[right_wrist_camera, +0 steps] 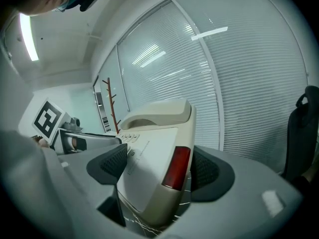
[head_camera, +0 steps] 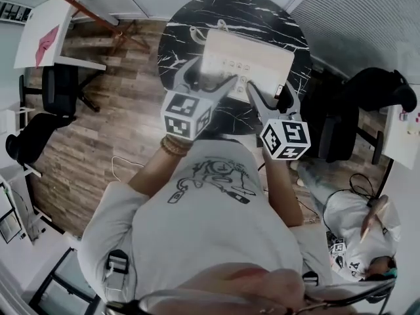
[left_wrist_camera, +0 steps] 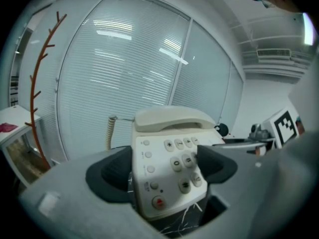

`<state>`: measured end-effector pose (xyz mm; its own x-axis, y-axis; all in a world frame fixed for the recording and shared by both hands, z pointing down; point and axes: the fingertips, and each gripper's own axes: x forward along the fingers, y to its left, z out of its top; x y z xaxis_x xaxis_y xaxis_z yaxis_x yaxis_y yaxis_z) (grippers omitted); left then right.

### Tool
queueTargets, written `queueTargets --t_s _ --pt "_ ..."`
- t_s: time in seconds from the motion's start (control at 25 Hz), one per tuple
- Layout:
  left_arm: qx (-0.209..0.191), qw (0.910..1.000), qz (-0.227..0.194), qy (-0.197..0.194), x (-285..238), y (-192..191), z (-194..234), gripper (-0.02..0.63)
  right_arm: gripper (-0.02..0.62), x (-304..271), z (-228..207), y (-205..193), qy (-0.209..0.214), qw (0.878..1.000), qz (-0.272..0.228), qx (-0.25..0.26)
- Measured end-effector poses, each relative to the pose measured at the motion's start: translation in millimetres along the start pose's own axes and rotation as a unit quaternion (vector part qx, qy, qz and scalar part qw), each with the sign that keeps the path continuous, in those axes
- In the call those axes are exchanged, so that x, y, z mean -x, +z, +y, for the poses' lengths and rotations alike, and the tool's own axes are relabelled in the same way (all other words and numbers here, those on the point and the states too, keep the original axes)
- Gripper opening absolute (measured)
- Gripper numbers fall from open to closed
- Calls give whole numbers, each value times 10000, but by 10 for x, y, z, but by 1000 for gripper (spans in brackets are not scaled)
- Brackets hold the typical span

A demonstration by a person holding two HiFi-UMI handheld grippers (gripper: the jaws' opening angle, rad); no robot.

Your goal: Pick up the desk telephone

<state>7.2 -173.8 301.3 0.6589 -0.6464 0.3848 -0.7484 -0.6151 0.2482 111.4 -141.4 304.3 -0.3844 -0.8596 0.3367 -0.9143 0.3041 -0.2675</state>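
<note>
The left hand-held gripper [head_camera: 210, 77] clamps the desk telephone [head_camera: 246, 61] at its 7 o'clock corner and the right hand-held gripper [head_camera: 270, 92] at 5, probably to share its weight evenly. It sits mid-counter [head_camera: 197, 25] at 12 o'clock, seemingly unlifted.

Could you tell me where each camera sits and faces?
Head view: on the person's head, steeply down on the desk telephone; arms, left tongs and right tongs show.
Left gripper view: on the left tongs, facing the keypad they clamp.
Right gripper view: on the right tongs, facing the telephone's side.
All three share the telephone.
</note>
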Motion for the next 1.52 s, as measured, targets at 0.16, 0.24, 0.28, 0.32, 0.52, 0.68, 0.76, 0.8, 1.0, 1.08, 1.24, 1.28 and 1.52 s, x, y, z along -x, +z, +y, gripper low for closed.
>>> queueTargets --t_s 0.16,0.24,0.28,0.32,0.52,0.68,0.76,0.8,1.0,1.08,1.24,1.28,1.52 --pt "-47 9999 -132 6 64 169 -18 410 391 33 53 170 2 9999 -137 77" --pt "-97 9997 -202 4 80 253 -30 410 390 46 65 248 -4 9997 -204 118" --pt "-113 9997 -233 6 91 291 -35 410 391 52 74 285 -4 9996 -227 141" --pt "-118 9996 -260 8 102 325 -39 410 391 57 83 322 -3 9996 -246 165" --pt "-114 9993 -360 -5 140 423 -66 410 391 94 112 436 -14 9992 -329 238" --pt "-142 9991 -390 13 153 444 -84 411 390 115 118 455 4 9990 -373 260" --pt "-126 9992 -392 21 146 443 -79 411 390 107 115 461 5 9989 -375 279" --pt "-119 9992 -391 23 141 442 -75 411 389 102 112 461 4 9989 -372 277" --pt "-124 9992 -370 27 141 435 -60 411 390 89 115 444 2 9991 -351 246" --pt "-117 9992 -373 28 138 432 -56 411 390 85 114 441 0 9991 -349 235" --pt "-105 9993 -356 24 136 406 -49 411 390 81 117 413 -9 9992 -336 221" --pt "-100 9993 -352 21 137 398 -45 411 390 80 120 405 -13 9992 -333 218" --pt "-65 9994 -327 6 113 369 -22 411 390 55 111 380 -32 9993 -304 208"
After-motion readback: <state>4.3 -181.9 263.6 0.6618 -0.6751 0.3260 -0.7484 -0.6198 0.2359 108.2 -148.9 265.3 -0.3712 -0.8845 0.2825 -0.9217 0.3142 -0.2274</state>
